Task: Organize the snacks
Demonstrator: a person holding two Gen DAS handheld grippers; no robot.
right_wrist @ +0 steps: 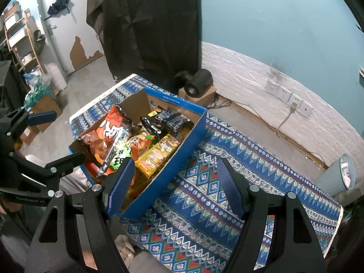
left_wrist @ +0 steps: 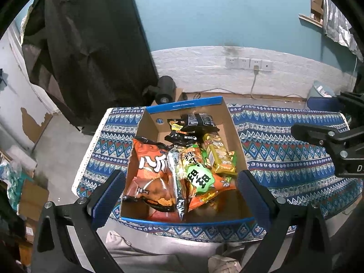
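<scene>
On the patterned cloth (right_wrist: 204, 166), a cardboard box (left_wrist: 150, 125) sat full of snack bags, at 12 o'clock from the left gripper (left_wrist: 182, 195) and 10 o'clock from the right gripper (right_wrist: 175, 188). Orange bag (left_wrist: 152, 170) lay on the box's left side, green-label bag (left_wrist: 200, 177) at centre, yellow pack (left_wrist: 219, 157) right, black packs (left_wrist: 193, 127) toward the far end. All looked light, soft, crinkly, slick film, likely air-puffed with crushable contents; best taken by a top seal or pinched corner, not the belly. Left gripper stood wide open, jaws straddling the box's near end, holding nothing. Right gripper also stood wide open and empty, left pad (right_wrist: 120, 186) over the box's near corner, contact unclear, right pad over bare cloth.
</scene>
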